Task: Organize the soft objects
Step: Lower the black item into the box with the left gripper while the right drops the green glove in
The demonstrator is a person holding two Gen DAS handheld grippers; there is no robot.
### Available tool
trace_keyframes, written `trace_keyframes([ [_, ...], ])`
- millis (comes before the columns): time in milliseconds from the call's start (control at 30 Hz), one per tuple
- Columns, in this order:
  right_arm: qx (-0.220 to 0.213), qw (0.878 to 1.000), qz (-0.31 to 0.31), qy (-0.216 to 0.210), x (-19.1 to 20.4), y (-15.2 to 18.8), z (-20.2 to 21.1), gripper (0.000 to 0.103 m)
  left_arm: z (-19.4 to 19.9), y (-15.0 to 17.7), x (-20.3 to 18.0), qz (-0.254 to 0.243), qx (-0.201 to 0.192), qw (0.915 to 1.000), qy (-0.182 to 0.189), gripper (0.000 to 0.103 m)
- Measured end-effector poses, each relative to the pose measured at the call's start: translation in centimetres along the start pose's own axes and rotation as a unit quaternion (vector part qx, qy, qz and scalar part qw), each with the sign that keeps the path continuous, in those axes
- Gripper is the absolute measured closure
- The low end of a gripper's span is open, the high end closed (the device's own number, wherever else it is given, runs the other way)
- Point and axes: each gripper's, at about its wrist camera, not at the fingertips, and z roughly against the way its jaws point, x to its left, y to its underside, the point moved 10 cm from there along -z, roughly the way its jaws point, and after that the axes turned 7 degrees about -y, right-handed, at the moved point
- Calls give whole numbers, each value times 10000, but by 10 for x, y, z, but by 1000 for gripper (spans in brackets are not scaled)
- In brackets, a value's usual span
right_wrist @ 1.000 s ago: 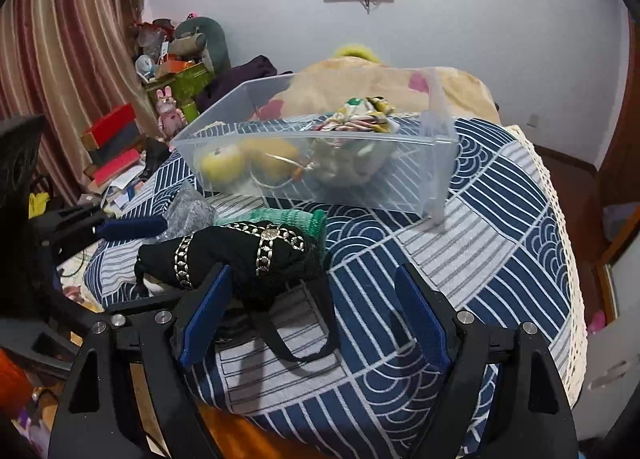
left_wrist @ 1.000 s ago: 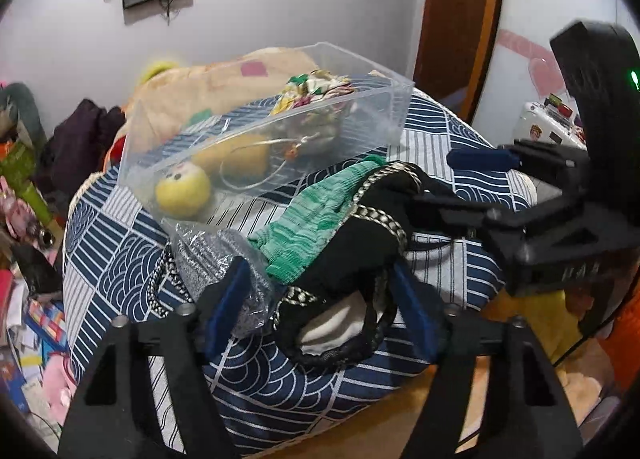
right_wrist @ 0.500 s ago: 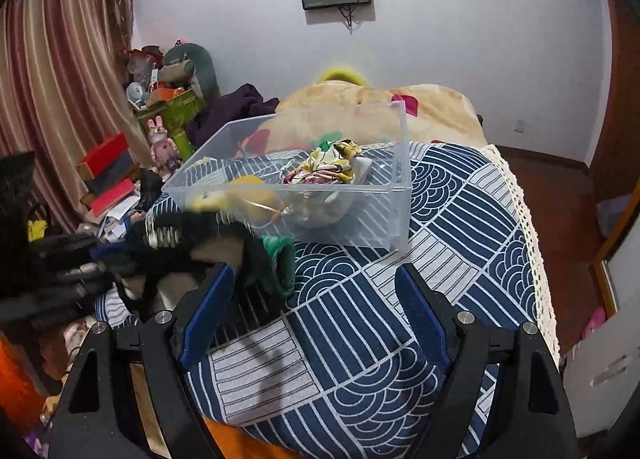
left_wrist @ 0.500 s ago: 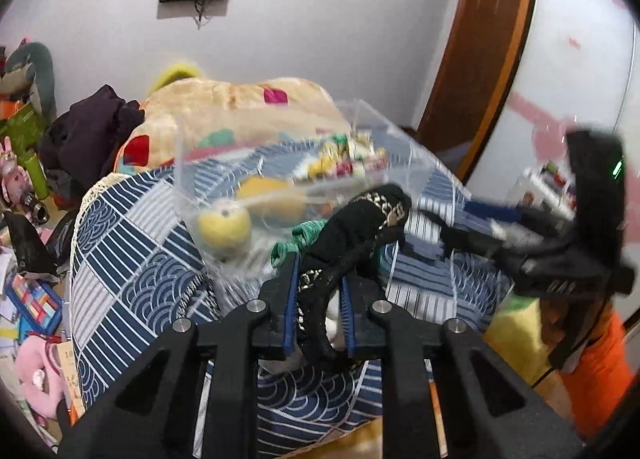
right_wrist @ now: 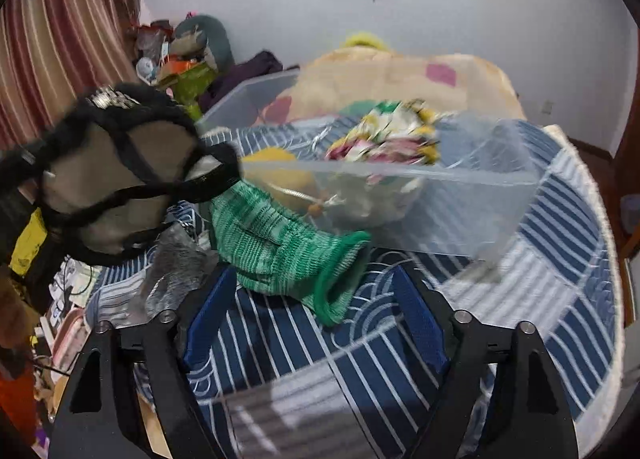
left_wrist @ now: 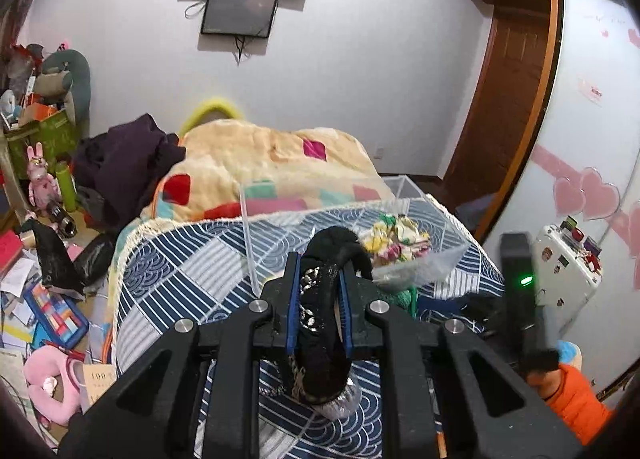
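Observation:
My left gripper (left_wrist: 319, 307) is shut on a black bag with a metal chain trim (left_wrist: 320, 299) and holds it up above the bed. The bag also shows in the right wrist view (right_wrist: 116, 179), lifted at the left. A clear plastic bin (right_wrist: 460, 199) on the bed holds a floral cloth (right_wrist: 384, 131) and yellow plush toys (right_wrist: 276, 167). A green knitted item (right_wrist: 280, 251) lies on the blue patterned bedspread (right_wrist: 560, 279) in front of the bin. My right gripper (right_wrist: 316, 323) is open and empty, just in front of the green item.
A silvery plastic bag (right_wrist: 176, 271) lies left of the green item. A beige quilt (left_wrist: 260, 163) lies behind the bin. Clutter covers the floor (left_wrist: 36, 299) left of the bed. A wooden door (left_wrist: 508, 99) and a white wardrobe (left_wrist: 592, 99) stand at the right.
My left gripper closed on the black bag and lifted it off the bed. My right gripper moved in closer to the green knitted item.

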Motion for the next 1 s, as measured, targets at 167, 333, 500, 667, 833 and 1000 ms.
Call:
trace_keyframes([
  [167,74,10000,-15,-43,0,4,-11,62,-5,-5,-2,-103,-32,9999,-18,88],
  [333,-64,9998,9,-180,1,10,9,87,-8,-14,-2,-67,-133,9999,-38,88],
  [500,-415,9988,144,-194,9,3,42,87,-10,-32,-1,-44,-364,9992,-143,88],
  [667,-899,9957,172,-169,12,-21,72,87,-14,-54,-1,-71,-681,9974,-226,88],
  [833,-1395,9899,198,136,0,-56,91,87,-35,-63,-4,10,-661,9977,-139,88],
  [1000,-1468,9884,91,369,-15,-83,78,87,-71,-56,-1,46,-406,9989,-218,88],
])
